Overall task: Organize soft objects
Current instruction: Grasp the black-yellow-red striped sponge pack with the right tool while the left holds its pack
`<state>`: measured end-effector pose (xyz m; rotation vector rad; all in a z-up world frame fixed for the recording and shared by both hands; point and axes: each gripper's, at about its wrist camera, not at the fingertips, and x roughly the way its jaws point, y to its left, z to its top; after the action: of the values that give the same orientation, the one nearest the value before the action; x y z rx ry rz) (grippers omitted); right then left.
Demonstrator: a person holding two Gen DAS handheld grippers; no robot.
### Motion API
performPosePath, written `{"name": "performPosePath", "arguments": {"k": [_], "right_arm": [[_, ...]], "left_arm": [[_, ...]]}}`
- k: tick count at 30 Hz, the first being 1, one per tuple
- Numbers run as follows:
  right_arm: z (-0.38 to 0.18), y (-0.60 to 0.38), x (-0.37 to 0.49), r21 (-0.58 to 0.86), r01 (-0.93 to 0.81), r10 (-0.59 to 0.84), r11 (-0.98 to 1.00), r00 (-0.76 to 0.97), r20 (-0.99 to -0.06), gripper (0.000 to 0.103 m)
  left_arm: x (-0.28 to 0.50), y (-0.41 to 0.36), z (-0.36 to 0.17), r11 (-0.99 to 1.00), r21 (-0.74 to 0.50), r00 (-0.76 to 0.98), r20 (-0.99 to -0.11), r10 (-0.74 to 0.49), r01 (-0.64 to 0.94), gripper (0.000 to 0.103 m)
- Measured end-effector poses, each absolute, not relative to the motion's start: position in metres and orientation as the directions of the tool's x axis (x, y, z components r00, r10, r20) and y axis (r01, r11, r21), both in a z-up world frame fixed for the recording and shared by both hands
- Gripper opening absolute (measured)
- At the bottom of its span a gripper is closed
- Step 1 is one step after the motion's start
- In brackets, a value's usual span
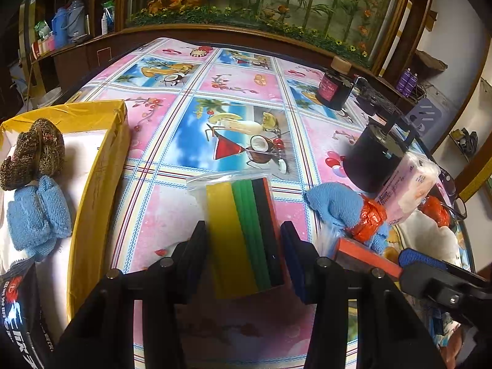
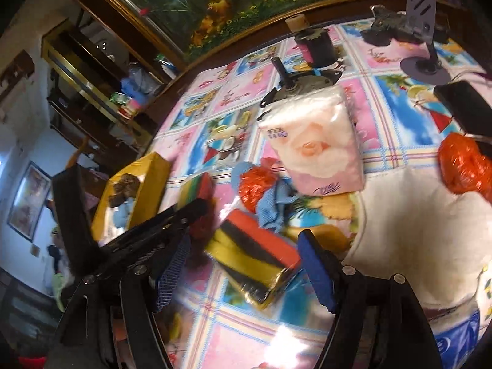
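Note:
A clear bag of yellow, green, black and orange sponges [image 1: 246, 233] sits between the pads of my left gripper [image 1: 244, 230], which is shut on it just above the table. Left of it stands a yellow box [image 1: 101, 166] holding a brown knitted piece [image 1: 33, 153] and a folded blue cloth [image 1: 37, 215]. In the right wrist view a second sponge pack [image 2: 255, 261] lies on the table between the fingers of my open right gripper [image 2: 246, 240], and the pads do not touch it. A blue cloth [image 1: 335, 203] and an orange plastic bag [image 1: 372, 218] lie beside it.
A pink tissue pack [image 2: 316, 147] leans on a black cylinder [image 1: 372, 163]. A white fluffy cloth [image 2: 415, 221] and another orange bag [image 2: 464, 169] lie to the right. A dark jar [image 1: 333, 87] stands farther back. The floral tablecloth [image 1: 240, 92] is bare in the middle.

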<state>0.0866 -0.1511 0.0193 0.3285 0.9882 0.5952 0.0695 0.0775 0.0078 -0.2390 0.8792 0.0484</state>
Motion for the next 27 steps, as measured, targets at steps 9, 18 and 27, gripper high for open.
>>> {"name": "performPosePath", "arguments": {"k": [9,18,27], "right_arm": [[0.01,-0.134,0.094,0.481,-0.366,0.598,0.797,0.364,-0.714,0.077],[0.01,-0.101,0.07,0.293,-0.492,0.498,0.82,0.359,-0.79,0.077],[0.008,-0.1,0.067,0.189,-0.484,0.42,0.854,0.428,-0.8,0.05]], "left_arm": [[0.069,0.08,0.008,0.971,-0.187,0.64,-0.767,-0.048,-0.151,0.046],[0.069,0.084,0.008,0.969,-0.181,0.643,-0.765,-0.033,-0.167,0.046],[0.069,0.083,0.007,0.969,-0.187,0.644,-0.763,-0.042,-0.159,0.046]]}}
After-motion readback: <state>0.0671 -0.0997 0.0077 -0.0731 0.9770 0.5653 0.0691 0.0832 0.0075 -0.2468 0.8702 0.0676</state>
